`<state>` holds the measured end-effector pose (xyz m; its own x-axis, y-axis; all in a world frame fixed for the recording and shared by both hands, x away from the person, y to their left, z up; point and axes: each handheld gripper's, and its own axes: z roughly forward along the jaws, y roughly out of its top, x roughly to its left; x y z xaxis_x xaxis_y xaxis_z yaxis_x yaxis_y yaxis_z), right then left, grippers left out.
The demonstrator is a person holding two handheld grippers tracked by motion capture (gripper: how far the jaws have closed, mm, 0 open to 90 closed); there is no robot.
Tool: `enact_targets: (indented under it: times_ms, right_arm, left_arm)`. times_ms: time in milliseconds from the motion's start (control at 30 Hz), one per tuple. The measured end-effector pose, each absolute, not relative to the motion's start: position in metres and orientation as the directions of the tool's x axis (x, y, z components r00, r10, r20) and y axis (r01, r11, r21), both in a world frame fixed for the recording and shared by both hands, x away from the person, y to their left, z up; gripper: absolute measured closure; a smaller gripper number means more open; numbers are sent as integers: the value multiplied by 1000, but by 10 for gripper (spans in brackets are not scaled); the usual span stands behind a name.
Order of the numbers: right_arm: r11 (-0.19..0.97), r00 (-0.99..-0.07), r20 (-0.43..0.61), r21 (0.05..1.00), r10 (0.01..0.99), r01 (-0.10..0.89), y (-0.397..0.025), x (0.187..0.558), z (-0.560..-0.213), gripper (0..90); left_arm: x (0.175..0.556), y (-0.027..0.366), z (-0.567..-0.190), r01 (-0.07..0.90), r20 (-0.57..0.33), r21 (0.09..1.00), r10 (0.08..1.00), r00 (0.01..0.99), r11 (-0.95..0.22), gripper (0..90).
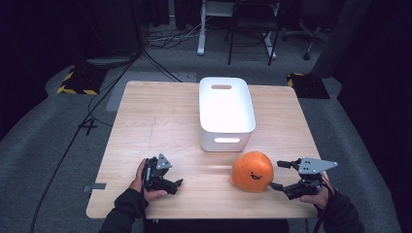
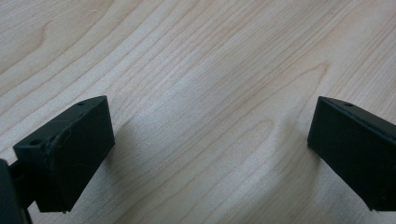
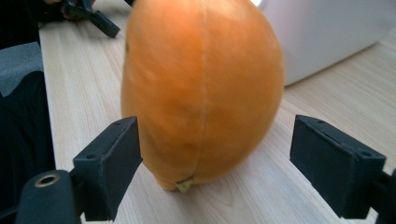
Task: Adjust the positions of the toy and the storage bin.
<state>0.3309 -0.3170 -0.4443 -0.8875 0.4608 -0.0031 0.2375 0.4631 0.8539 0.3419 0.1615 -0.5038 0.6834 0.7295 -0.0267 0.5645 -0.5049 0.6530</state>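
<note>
An orange plush toy (image 1: 252, 171) with a drawn smile sits on the wooden table (image 1: 155, 121) just in front of the white bin (image 1: 226, 111). My right gripper (image 1: 280, 175) is open at the toy's right side, its jaws spread wide and level with it. In the right gripper view the orange plush toy (image 3: 203, 88) stands just beyond the right gripper (image 3: 224, 158), and the fingers (image 3: 109, 163) do not touch it. My left gripper (image 1: 172, 184) rests low at the table's front left, open. In the left gripper view the left gripper (image 2: 210, 154) has only bare wood between its jaws.
The white bin is a deep tub with handle slots, standing at the table's middle back. The table's front edge (image 1: 194, 213) runs close under both hands. Beyond the table are grey carpet, cables (image 1: 92, 116), and chair and desk legs (image 1: 252, 39).
</note>
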Motion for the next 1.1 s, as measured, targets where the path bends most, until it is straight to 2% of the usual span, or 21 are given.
enact_targets:
  times_ms: [567,1100]
  right_arm:
    - [475,-899,-50,861,434,181,-295,331,-432,166]
    - [479,-900,-40,856,434,193,-285,339,-434,152]
  left_arm:
    - [342,161,-504,564,-27,653,730,683,-504,8]
    - [342,162,-504,564,-27,653,729,684,-505,8]
